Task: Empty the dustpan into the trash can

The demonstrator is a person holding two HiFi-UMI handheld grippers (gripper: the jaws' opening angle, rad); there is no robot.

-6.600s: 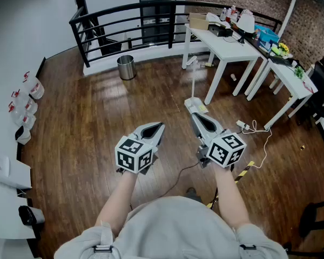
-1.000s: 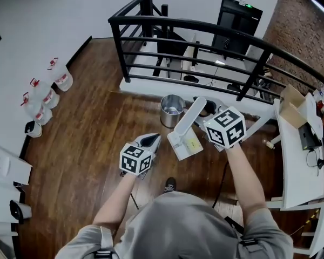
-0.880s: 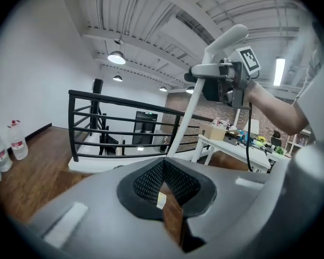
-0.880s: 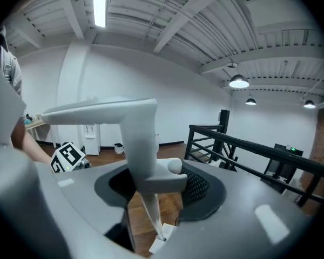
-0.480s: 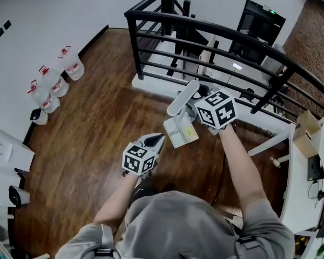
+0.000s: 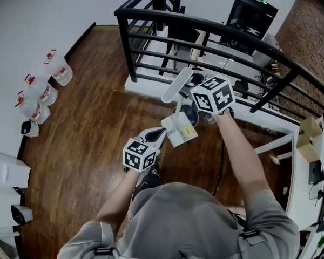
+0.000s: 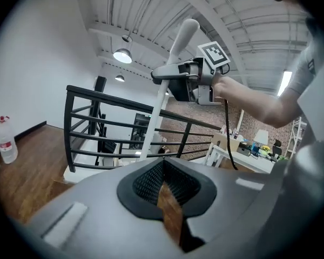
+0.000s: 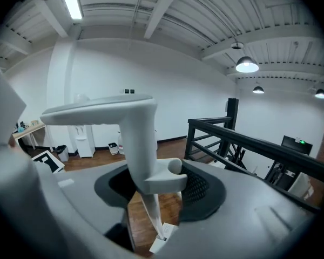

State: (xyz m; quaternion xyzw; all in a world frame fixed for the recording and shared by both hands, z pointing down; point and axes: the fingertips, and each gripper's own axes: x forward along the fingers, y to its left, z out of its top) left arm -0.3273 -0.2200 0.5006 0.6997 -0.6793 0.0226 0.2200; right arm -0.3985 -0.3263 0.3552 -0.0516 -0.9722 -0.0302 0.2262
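right gripper view shows the right gripper (image 8: pixel 151 186) clamped on the dustpan (image 8: pixel 130 136), pads on its white handle stem. the pan, far below, is small and partly cut off by the jaws. the left gripper (image 7: pixel 163 169) has its jaws together on nothing. from the head view, the trash can (image 6: pixel 190 114) is mostly hidden. only a dark round rim shows behind the tilted white pan with its yellow label, near the black railing (image 6: pixel 128 47).
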